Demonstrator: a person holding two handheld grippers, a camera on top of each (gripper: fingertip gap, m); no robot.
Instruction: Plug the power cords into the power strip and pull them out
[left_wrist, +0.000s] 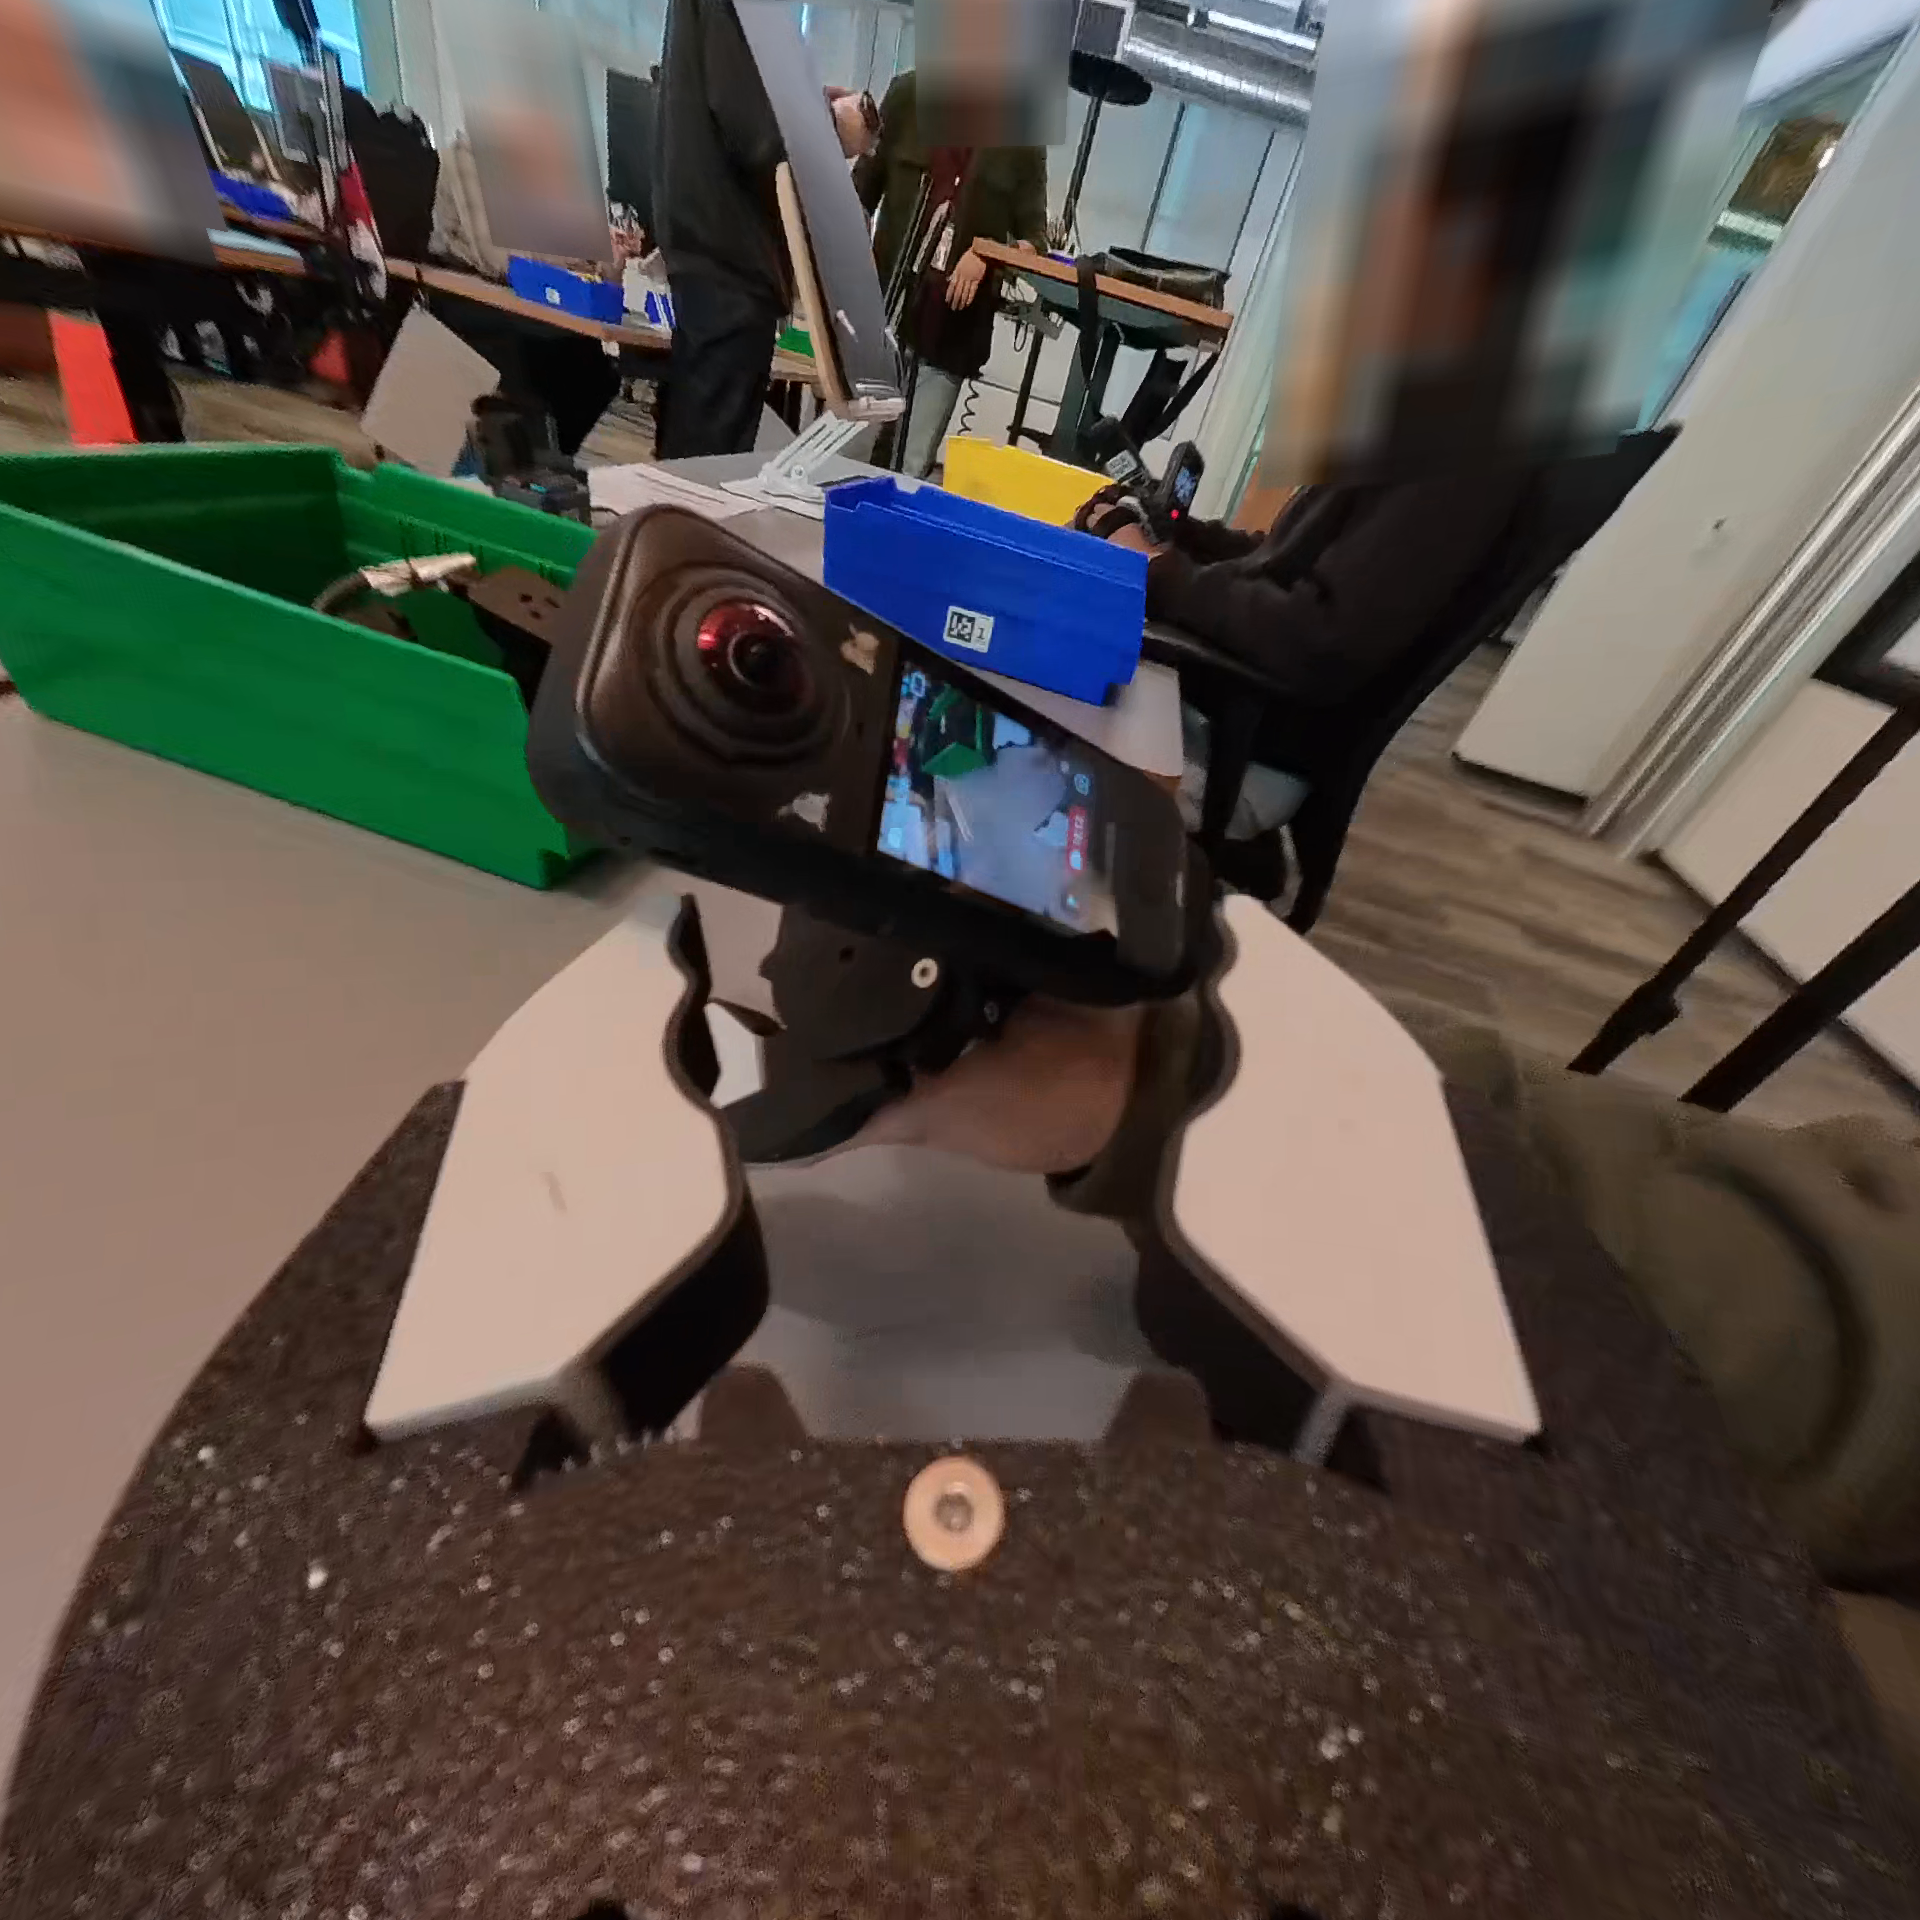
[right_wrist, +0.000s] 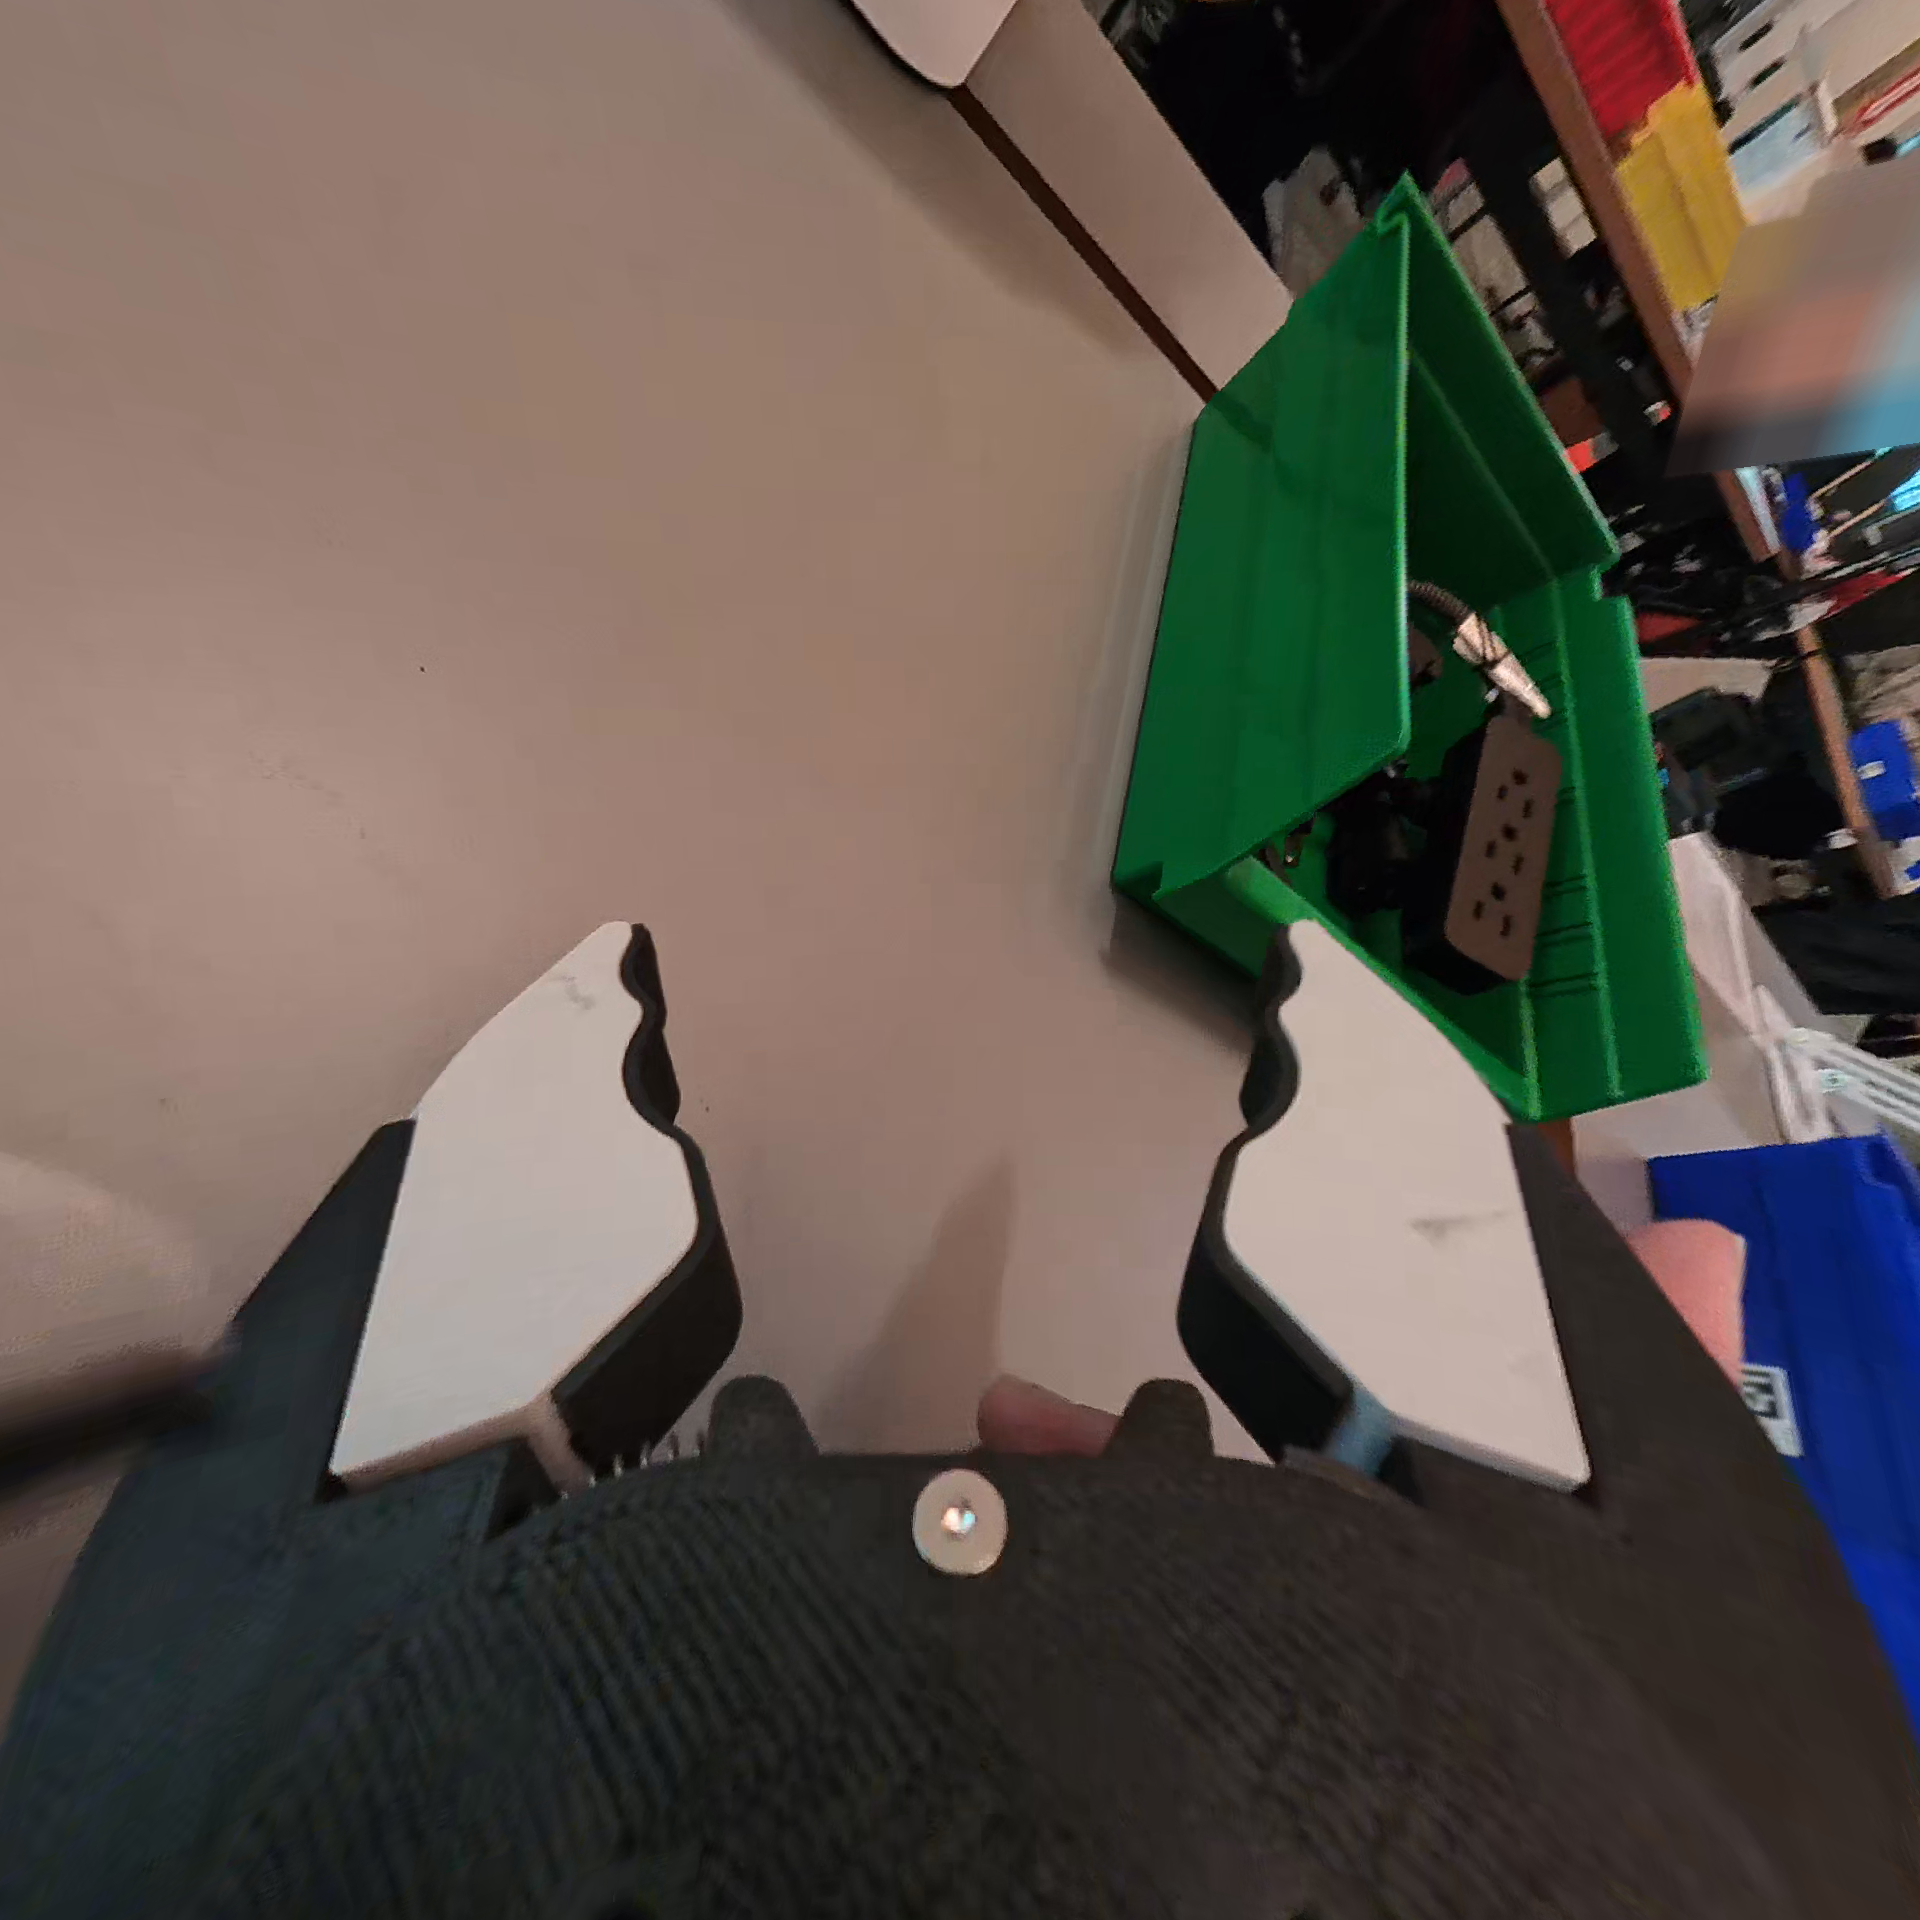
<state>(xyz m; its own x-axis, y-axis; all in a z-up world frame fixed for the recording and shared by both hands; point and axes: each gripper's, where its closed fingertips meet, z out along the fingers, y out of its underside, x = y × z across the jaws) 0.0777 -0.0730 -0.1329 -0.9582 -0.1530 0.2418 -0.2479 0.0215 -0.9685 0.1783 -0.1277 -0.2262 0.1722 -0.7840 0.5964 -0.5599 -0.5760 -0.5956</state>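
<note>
My left gripper (left_wrist: 951, 935) is open and empty above the grey table (left_wrist: 208, 1039). Right in front of it is the black camera (left_wrist: 748, 707) mounted on the other hand-held unit, with a hand (left_wrist: 1039, 1101) under it. My right gripper (right_wrist: 961, 945) is open and empty over the table (right_wrist: 520, 520). A green bin (right_wrist: 1288, 623) to its right holds a dark power strip (right_wrist: 1496, 852), black cords (right_wrist: 1371, 831) and a braided cable (right_wrist: 1475, 655). The green bin also shows in the left wrist view (left_wrist: 260, 707), with part of the power strip (left_wrist: 509, 603) showing inside it.
A blue bin (left_wrist: 977, 603) and a yellow bin (left_wrist: 1018, 478) stand behind the camera; the blue bin also shows in the right wrist view (right_wrist: 1818, 1299). A seated person in black (left_wrist: 1351, 582) is at the right. People stand at tables farther back. Shelving with bins (right_wrist: 1662, 187) stands beyond the table edge.
</note>
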